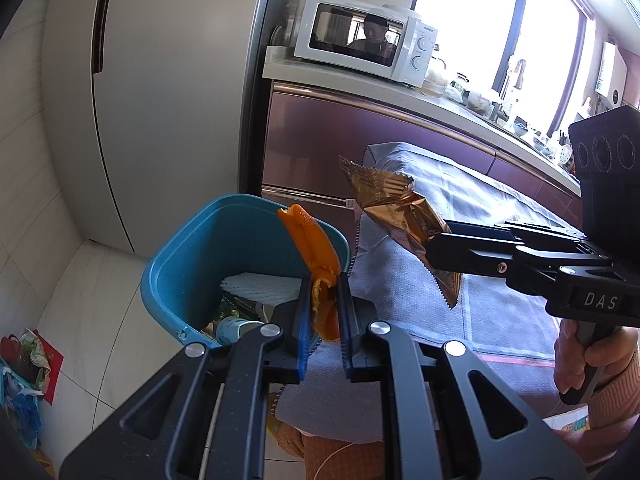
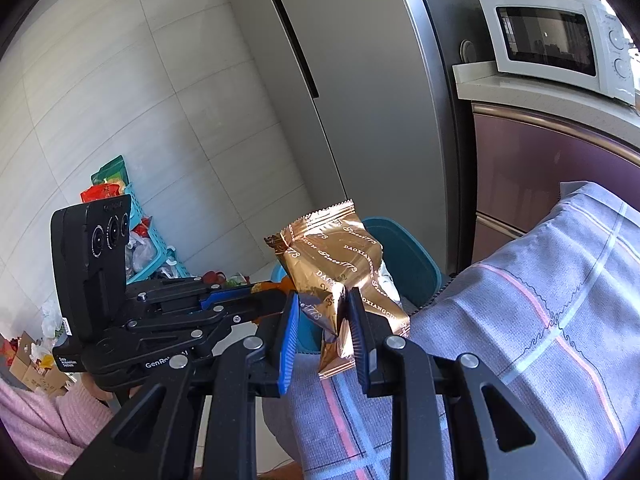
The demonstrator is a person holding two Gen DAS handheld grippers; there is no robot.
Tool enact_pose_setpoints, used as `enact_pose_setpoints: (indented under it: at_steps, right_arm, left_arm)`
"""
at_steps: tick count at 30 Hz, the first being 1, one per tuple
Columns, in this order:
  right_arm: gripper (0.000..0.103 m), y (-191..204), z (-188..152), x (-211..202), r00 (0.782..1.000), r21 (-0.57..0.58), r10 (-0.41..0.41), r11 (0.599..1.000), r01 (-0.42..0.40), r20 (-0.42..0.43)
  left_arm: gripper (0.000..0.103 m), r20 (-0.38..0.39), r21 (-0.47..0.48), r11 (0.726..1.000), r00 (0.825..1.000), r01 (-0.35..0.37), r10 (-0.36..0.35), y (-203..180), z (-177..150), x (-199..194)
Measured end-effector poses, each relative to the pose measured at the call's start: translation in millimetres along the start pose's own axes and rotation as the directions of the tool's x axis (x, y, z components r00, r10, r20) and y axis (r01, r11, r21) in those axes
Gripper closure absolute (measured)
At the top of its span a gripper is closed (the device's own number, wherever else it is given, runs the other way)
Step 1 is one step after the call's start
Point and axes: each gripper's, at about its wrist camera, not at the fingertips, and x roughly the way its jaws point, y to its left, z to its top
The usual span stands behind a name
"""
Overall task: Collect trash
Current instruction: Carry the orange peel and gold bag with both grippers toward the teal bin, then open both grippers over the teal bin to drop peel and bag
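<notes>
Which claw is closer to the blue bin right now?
Left. The left claw, gripping orange peel, sits at the blue bin rim; the right claw, holding the gold wrapper, is farther right.

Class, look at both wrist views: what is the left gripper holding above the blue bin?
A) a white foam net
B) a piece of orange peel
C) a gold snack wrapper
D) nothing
B: the left gripper is clamped on the orange peel by the blue bin; the gold wrapper sits in the right gripper.
</notes>
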Motion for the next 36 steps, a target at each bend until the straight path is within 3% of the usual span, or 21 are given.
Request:
enact_pose_setpoints:
  at_steps: [19, 36]
  right_arm:
    - [0.08, 0.5, 16.7, 26.5, 0.999, 0.005, 0.039, 0.999, -0.039, -0.032]
    - [0.078, -8.8, 26.5, 87.1, 0.985, 0.035, 0.007, 0.999, -0.002, -0.171]
  left_arm:
    - [0.09, -0.008, -0.028, 0.999, 1.0, -0.03, 0.03, 11.3, 3.5, 10.5]
    - [0.09, -0.087, -0.103, 0.992, 0.995, -0.066, 0.058, 41.9, 2.3, 60.5]
